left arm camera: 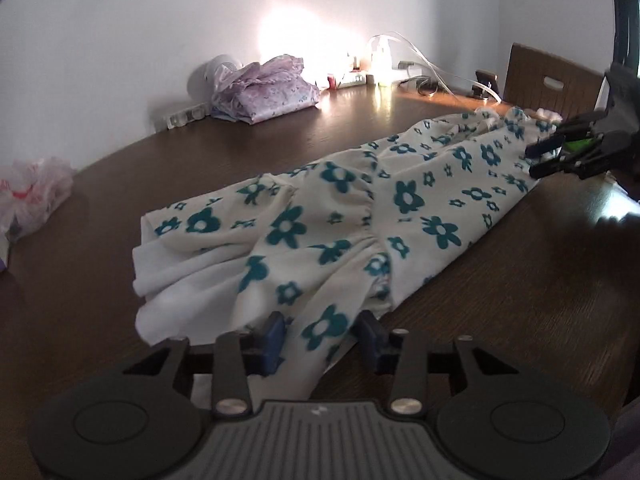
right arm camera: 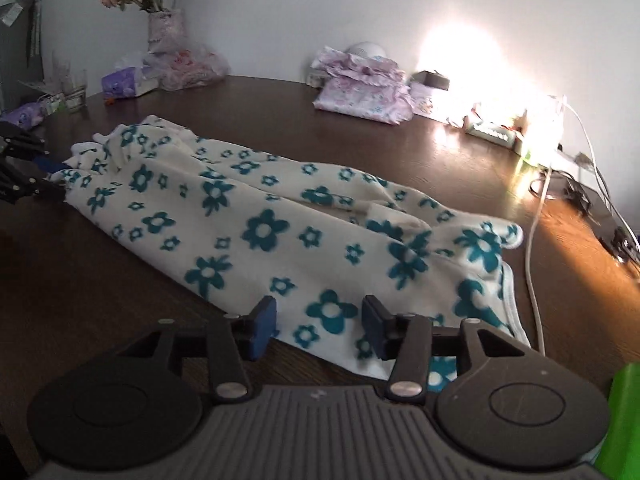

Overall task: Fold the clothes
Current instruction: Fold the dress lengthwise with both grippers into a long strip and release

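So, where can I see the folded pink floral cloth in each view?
Left wrist: folded pink cloth at upper centre-left, by the wall.
Right wrist: folded pink cloth at upper centre-right, by the wall.
Shared landmark: the flowered garment lies in front of it.

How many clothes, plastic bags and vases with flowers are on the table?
Clothes: 2, the flowered garment and the folded pink garment
Plastic bags: 2, a crumpled bag and a pink printed bag
Vases with flowers: 1
Total: 5

No text or labels can be read
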The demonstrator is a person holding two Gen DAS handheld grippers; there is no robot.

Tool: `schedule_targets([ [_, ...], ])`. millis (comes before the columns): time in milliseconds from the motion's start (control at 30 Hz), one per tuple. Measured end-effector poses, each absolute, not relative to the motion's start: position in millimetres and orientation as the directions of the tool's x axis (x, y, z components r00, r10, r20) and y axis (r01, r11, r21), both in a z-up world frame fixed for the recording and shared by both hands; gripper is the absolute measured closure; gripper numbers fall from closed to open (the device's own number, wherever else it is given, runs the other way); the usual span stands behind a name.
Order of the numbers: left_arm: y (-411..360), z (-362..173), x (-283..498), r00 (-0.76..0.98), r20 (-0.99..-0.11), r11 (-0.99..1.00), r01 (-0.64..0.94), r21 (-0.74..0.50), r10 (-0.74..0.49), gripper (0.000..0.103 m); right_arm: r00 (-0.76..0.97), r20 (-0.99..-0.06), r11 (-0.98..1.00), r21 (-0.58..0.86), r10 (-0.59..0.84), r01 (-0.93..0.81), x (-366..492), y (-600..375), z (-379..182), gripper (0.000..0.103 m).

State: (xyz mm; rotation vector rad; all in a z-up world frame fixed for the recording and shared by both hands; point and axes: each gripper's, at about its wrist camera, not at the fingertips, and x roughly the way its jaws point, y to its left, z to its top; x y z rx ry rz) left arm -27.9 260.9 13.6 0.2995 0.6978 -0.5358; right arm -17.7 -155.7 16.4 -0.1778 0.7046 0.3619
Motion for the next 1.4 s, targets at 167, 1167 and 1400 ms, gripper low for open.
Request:
schedule_targets([
  [167,313.0,21.5,-23.8,0.751,-0.643,0.938,0.313,0.145,-0.151,0.062,0.703,-0.66,0.931,-0.017,0.264,-0.365,-18.6,-158.6,15.3,0.055],
  [1167,240.7,5.5,-36.7,0.629,-0.637,0.854,0.511,-0.094,-0.446,0.06,0.677,-0.66,0.913,0.033,0.326,-0.408,-45.1,-169.7,16.0,0.099],
  [1400,235.8,11.9,-58.9,0.641,-0.639,0.86,0.506,-0.064,-0.425,0.069,0.675,-0.669,0.924,0.046,0.311,-0.379,-78.3,-184.0,21.4,0.099],
])
